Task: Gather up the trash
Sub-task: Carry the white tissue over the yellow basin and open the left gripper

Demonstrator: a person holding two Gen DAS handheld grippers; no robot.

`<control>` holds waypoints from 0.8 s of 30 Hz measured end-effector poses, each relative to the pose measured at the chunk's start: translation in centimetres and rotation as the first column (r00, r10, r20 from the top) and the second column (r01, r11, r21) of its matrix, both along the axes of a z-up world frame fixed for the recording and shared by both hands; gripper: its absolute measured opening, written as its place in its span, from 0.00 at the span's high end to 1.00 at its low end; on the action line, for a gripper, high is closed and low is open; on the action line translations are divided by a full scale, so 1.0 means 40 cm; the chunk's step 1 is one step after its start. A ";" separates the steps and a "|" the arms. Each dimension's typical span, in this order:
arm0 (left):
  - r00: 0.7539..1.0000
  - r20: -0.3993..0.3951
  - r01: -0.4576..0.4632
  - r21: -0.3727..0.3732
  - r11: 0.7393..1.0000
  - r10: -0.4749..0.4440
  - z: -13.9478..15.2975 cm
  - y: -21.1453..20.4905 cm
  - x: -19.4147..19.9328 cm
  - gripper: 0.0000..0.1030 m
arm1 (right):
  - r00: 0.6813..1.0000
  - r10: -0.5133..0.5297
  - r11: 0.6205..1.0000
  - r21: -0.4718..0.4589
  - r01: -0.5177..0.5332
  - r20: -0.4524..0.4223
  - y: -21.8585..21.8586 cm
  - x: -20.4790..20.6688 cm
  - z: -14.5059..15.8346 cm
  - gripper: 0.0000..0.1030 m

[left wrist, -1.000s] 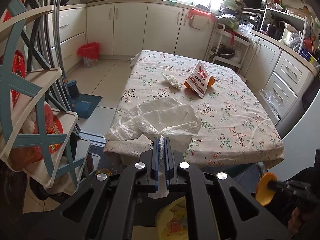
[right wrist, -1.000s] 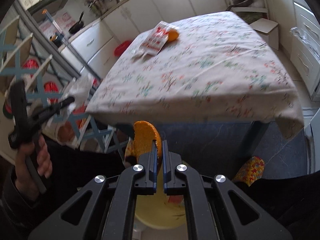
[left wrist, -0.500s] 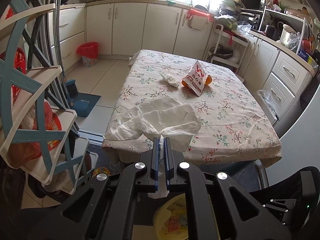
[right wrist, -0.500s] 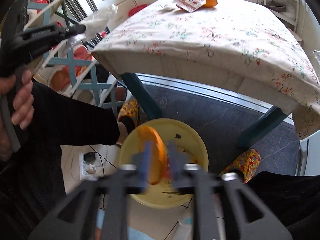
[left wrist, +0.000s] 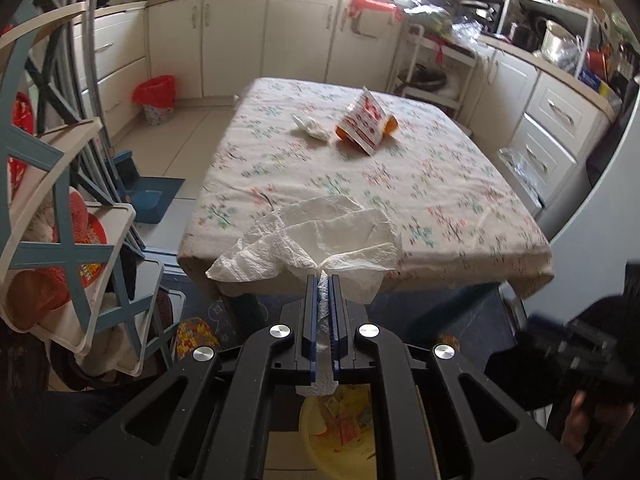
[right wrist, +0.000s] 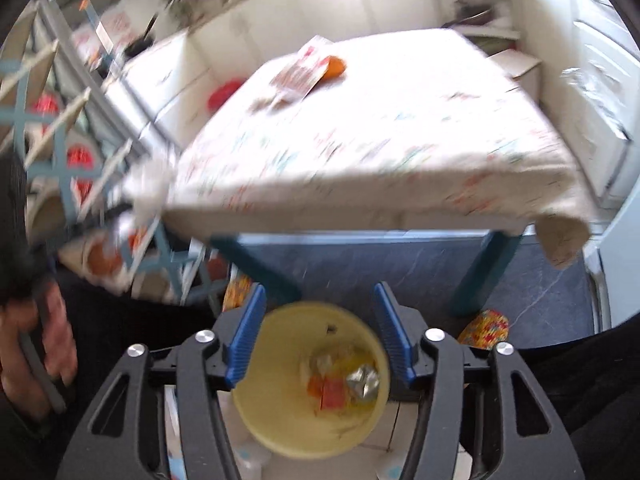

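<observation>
Yellow bin (right wrist: pixel 280 432): scraps inside | left tool (left wrist: pixel 322 280) clamps paper towel (left wrist: pixel 320 236) | right tool (right wrist: pixel 320 300) opening, empty

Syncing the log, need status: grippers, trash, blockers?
Left gripper shut on paper towel. Right gripper jaws opening, empty, above yellow bin. Wrapper and crumpled tissue on table. No blockers.

a crinkled, embossed paper towel (left wrist: pixel 320 236) is seen, matt and soft. the table (left wrist: pixel 400 184) is covered in matt printed cloth. the bin (right wrist: pixel 280 412) looks of smooth yellow plastic. ribbed blue pads (right wrist: pixel 245 340) are set on matt black plastic with shiny metal screws (right wrist: pixel 205 336).
</observation>
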State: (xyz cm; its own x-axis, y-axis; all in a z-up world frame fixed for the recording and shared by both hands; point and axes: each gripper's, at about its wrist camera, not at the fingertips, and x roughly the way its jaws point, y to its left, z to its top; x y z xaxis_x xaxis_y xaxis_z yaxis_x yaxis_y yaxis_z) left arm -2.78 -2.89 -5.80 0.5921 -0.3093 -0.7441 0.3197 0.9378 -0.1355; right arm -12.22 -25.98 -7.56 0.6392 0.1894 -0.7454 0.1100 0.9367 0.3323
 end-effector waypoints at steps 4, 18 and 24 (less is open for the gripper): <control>0.993 -0.041 0.112 0.068 0.991 -0.109 -0.032 -0.053 -0.028 0.95 | 0.993 -0.103 0.994 0.032 0.101 0.058 -0.042 -0.011 0.022 0.41; 0.865 -0.232 0.497 0.275 0.823 -0.444 -0.173 -0.220 -0.144 0.95 | 0.983 -0.173 0.981 0.097 0.168 0.056 -0.084 -0.016 0.020 0.40; 0.793 -0.338 0.602 0.313 0.734 -0.507 -0.237 -0.260 -0.188 0.95 | 0.981 -0.184 0.979 0.107 0.176 0.061 -0.088 -0.020 0.023 0.40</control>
State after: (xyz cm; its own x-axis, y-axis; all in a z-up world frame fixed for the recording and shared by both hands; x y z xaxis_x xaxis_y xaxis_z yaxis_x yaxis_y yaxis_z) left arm -10.31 -13.27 -15.29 0.2166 -0.1912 -0.9573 0.8063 0.5879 0.0650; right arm -13.00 -29.50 -6.66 0.7196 0.1380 -0.6805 0.2468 0.8652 0.4364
